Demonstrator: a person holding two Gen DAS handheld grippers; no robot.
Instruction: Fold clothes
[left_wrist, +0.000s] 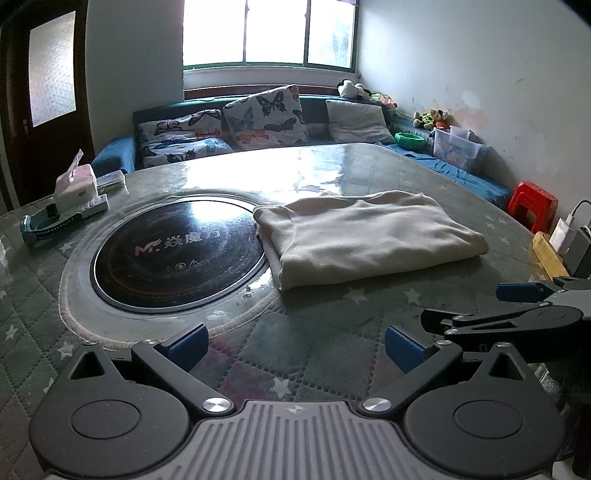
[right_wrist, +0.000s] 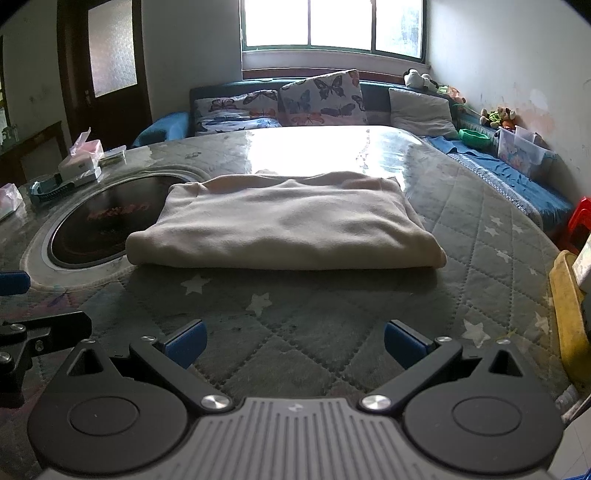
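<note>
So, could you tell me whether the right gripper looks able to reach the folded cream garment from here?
Probably yes: the right gripper is open, the folded cream garment lies straight ahead, and only bare quilted table cover lies between them.

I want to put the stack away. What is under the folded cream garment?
The folded cream garment lies on the quilted star-print table cover, its left edge overlapping the round black cooktop's rim. Anything beneath its middle is hidden.
</note>
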